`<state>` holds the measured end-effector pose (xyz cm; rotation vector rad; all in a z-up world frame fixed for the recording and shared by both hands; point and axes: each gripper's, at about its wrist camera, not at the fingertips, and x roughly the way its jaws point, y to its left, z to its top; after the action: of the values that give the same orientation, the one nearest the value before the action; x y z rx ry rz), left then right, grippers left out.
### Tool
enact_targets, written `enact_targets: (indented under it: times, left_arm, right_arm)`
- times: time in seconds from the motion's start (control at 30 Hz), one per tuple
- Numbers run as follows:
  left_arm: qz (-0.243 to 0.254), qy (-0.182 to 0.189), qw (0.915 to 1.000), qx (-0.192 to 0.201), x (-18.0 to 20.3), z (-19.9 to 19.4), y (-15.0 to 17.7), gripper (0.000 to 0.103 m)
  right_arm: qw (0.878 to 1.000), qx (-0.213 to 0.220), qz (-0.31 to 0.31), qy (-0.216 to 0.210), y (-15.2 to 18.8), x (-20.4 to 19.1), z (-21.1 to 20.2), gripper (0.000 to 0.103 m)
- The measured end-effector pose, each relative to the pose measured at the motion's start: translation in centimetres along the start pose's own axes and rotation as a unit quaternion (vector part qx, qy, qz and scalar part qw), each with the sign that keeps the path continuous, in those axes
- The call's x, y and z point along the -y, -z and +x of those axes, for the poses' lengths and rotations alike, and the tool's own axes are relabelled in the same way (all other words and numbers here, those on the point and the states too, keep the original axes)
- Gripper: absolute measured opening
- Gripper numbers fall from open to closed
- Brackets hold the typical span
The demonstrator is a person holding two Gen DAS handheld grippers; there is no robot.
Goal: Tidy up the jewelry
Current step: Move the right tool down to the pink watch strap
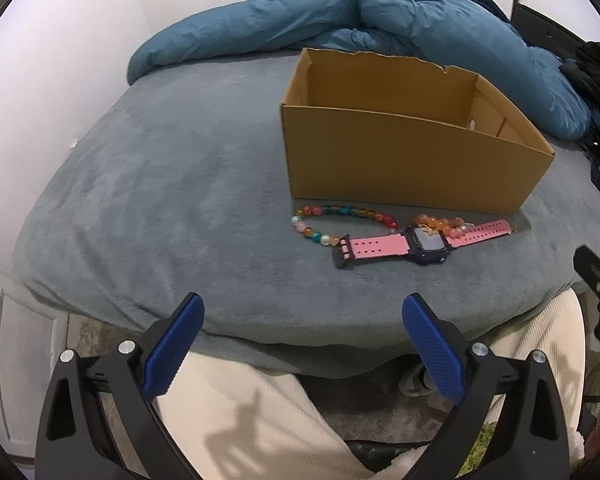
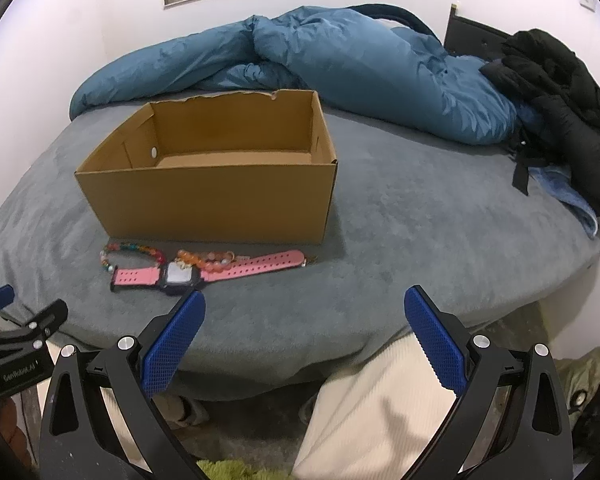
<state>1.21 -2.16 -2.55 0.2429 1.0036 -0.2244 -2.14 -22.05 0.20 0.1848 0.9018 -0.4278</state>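
An open cardboard box [image 1: 404,160] [image 2: 216,196] stands on the grey bed. Just in front of it lie a pink-strapped watch [image 1: 426,242] [image 2: 178,276], a multicoloured bead bracelet [image 1: 332,220] [image 2: 132,252] and an orange bead bracelet [image 1: 440,222] [image 2: 208,260] draped over the watch. My left gripper [image 1: 303,312] hangs open at the bed's near edge, short of the jewelry. Also open and empty, my right gripper [image 2: 304,308] has its left fingertip close to the watch.
A rumpled blue duvet [image 1: 340,20] [image 2: 340,60] fills the back of the bed. Black clothing [image 2: 560,92] is piled at the right. A person's cream trousers [image 1: 260,420] [image 2: 380,400] are below the grippers. The grey blanket [image 1: 160,180] spreads left of the box.
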Motion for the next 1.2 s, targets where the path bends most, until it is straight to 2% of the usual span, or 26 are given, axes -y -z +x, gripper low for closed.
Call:
enact_targets:
  times: [0.03, 0.2, 0.3, 0.37, 0.5, 0.57, 0.6, 0.67, 0.73, 0.77, 0.83, 1.0, 1.1, 1.2]
  left_arm:
    - [0.0, 0.004, 1.0, 0.0, 0.0, 0.3, -0.1, 0.097]
    - [0.021, 0.076, 0.9966, 0.024, 0.1, 1.6, -0.4, 0.097]
    - [0.016, 0.132, 0.9901, 0.046, -0.1, 1.9, -0.7, 0.097]
    - [0.014, 0.158, 0.9862, 0.047, 0.0, 2.3, -1.1, 0.097]
    - [0.014, 0.18, 0.9827, 0.041, 0.6, 3.4, -1.7, 0.097]
    - [0.018, 0.179, 0.9826, 0.044, 1.1, 3.9, -1.8, 0.097]
    - [0.022, 0.175, 0.9831, 0.05, 1.3, 4.0, -1.8, 0.097]
    - [0.031, 0.173, 0.983, 0.053, 1.5, 4.6, -1.9, 0.097]
    - [0.03, 0.178, 0.9825, 0.047, 1.3, 5.2, -1.9, 0.097]
    - [0.026, 0.181, 0.9821, 0.045, 1.1, 5.5, -1.9, 0.095]
    - [0.024, 0.183, 0.9822, 0.036, 1.0, 6.2, -2.1, 0.089]
    - [0.009, 0.192, 0.9814, -0.003, 0.3, 8.2, -2.5, 0.058]
    - [0.0, 0.193, 0.981, -0.024, -0.1, 9.2, -2.6, 0.046]
    - [-0.01, 0.185, 0.9818, -0.044, -0.5, 9.9, -2.5, 0.04]
  right_arm:
    - [1.0, 0.005, 0.0, 0.0, -0.1, 0.1, 0.3, 0.095]
    - [1.0, 0.01, -0.015, -0.022, -0.5, 0.5, 2.1, 0.095]
    - [0.999, 0.01, -0.005, -0.041, -0.8, 1.1, 3.5, 0.095]
    - [0.998, 0.012, -0.005, -0.054, -1.1, 1.3, 4.2, 0.095]
    - [0.996, 0.017, -0.006, -0.085, -1.7, 1.3, 5.2, 0.091]
    - [0.994, 0.017, -0.009, -0.104, -2.0, 0.9, 5.8, 0.076]
    - [0.993, 0.012, -0.009, -0.116, -2.1, 0.8, 6.3, 0.073]
    - [0.99, -0.005, 0.001, -0.141, -2.2, 0.8, 7.4, 0.053]
    - [0.987, -0.026, 0.013, -0.157, -2.2, 0.9, 8.5, 0.043]
    - [0.986, -0.031, 0.017, -0.162, -2.2, 1.0, 8.9, 0.039]
    - [0.985, -0.037, 0.023, -0.165, -2.1, 1.3, 9.4, 0.036]
    - [0.984, -0.037, 0.029, -0.17, -2.0, 2.0, 9.8, 0.032]
    - [0.984, -0.039, 0.027, -0.17, -1.9, 2.1, 10.4, 0.031]
    - [0.983, -0.044, 0.026, -0.175, -1.8, 2.1, 10.8, 0.03]
